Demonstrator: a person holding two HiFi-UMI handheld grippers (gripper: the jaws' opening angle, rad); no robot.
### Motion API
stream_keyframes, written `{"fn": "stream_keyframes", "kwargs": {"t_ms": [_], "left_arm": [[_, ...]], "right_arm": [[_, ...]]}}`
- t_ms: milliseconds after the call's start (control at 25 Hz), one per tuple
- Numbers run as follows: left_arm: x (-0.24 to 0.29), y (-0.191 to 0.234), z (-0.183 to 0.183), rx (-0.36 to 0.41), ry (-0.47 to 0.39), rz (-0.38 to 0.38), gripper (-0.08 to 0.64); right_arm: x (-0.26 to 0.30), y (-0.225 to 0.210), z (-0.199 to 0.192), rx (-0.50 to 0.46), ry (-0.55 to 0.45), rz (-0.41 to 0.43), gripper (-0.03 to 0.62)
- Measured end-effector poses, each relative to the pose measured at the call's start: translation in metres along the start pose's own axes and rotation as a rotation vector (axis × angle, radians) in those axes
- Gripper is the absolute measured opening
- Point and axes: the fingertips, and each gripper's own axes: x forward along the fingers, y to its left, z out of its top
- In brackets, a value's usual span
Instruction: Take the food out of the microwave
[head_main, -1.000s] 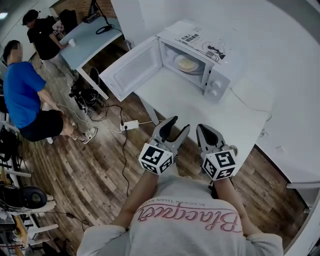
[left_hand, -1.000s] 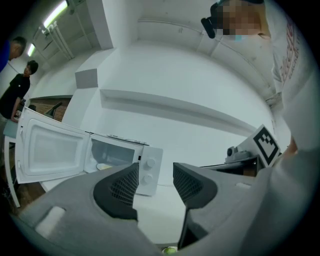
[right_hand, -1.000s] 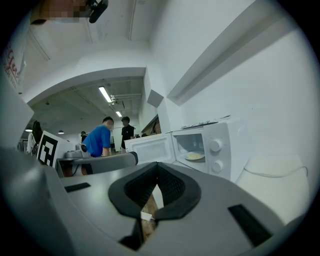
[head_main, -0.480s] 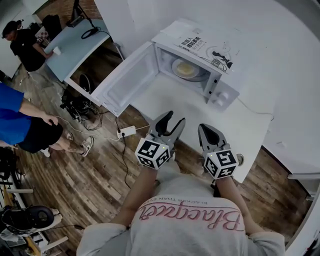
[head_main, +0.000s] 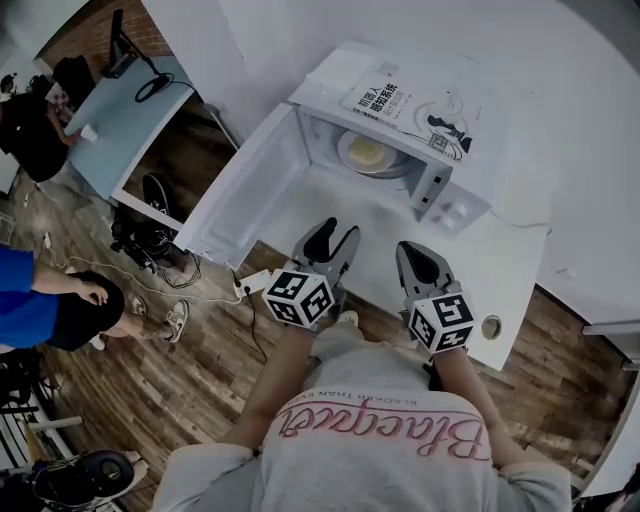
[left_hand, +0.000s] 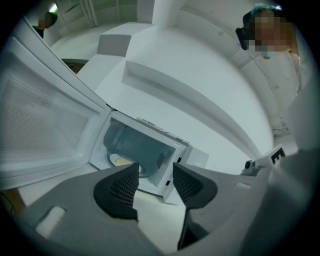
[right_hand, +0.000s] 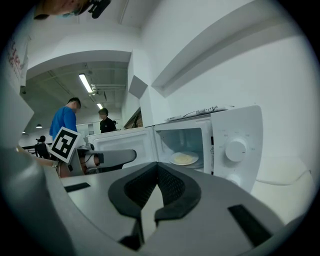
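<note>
Food plate (head_main: 367, 153) sits in the open microwave (head_main: 452, 118), ahead of the left hand-held gripper (head_main: 335, 236) (released) and right hand-held gripper (head_main: 412, 252) (clenched, empty), both aimed at it.

The head view looks steeply down from above the person onto the white tabletop (head_main: 385, 225), with the open white box-shaped microwave (head_main: 455, 205) at upper centre. The left gripper view sits low and tilts upward, the microwave (left_hand: 145, 150) at lower centre. The right gripper view faces it (right_hand: 235, 147) level and near. All three share its cavity and the round white plate of pale yellow food (head_main: 368, 152).
</note>
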Motion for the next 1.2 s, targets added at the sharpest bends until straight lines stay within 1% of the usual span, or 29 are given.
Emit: {"fn": "stream_keyframes", "kwargs": {"t_ms": [120,360,520,760,880,1000,1080,1200], "left_arm": [[0.011,0.017,0.001,-0.013,0.025,-0.016,0.199],[0.036,0.049,-0.001,-0.069,0.093,-0.025,0.199],[0.060,0.071,-0.001,-0.097,0.140,-0.033,0.199],[0.103,0.106,-0.005,-0.165,0.214,-0.035,0.199],[0.122,0.125,-0.012,-0.234,0.256,-0.019,0.199],[0.140,0.143,-0.021,-0.283,0.301,0.017,0.199],[0.150,0.152,-0.025,-0.296,0.324,0.045,0.199],[0.163,0.162,-0.033,-0.291,0.358,0.099,0.199]], "right_arm": [[0.016,-0.004,0.002,0.002,0.001,-0.020,0.009],[0.041,-0.017,0.009,0.035,-0.004,-0.060,0.009],[0.054,-0.025,0.014,0.013,0.006,-0.080,0.009],[0.071,-0.036,0.017,0.003,0.016,-0.103,0.009],[0.078,-0.041,0.014,0.008,0.032,-0.112,0.009],[0.081,-0.044,0.007,0.010,0.056,-0.120,0.009],[0.083,-0.045,0.001,0.012,0.070,-0.120,0.009],[0.087,-0.048,-0.006,0.015,0.089,-0.118,0.009]]}}
